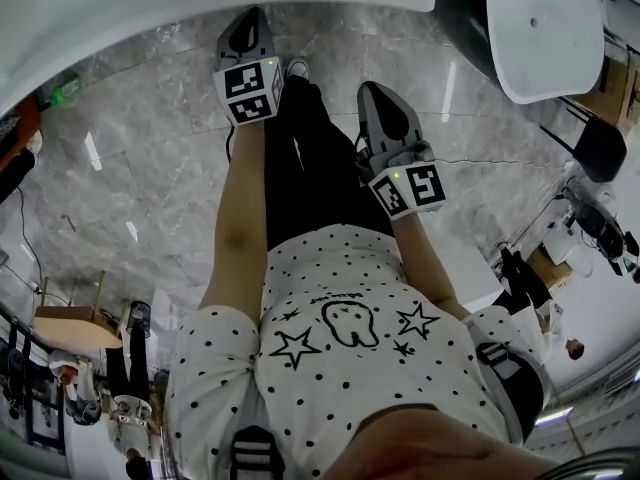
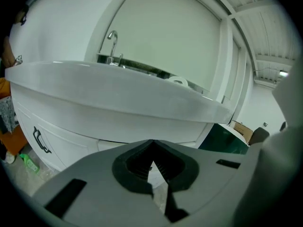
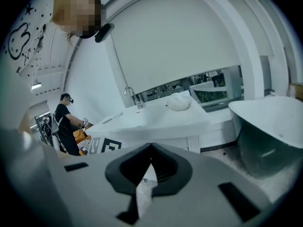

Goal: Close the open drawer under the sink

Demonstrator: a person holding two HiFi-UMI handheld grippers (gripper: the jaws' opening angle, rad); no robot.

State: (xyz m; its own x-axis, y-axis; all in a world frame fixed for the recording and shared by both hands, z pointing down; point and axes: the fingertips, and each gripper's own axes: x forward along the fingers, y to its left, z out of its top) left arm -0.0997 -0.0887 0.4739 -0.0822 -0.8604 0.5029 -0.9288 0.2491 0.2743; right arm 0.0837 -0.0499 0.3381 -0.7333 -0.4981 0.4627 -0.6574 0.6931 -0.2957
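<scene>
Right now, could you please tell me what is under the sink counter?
A white cabinet front with a dark handle sits under the sink counter. Its lower middle is covered by the left hand-held gripper.

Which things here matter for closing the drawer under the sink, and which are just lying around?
For the job:
- vanity cabinet under the sink; the drawer itself isn't clear
- black handle on it
- left gripper, shut
- right gripper, shut

Just lying about:
- green bottle
- white bundle by the faucet
- bathtub
</scene>
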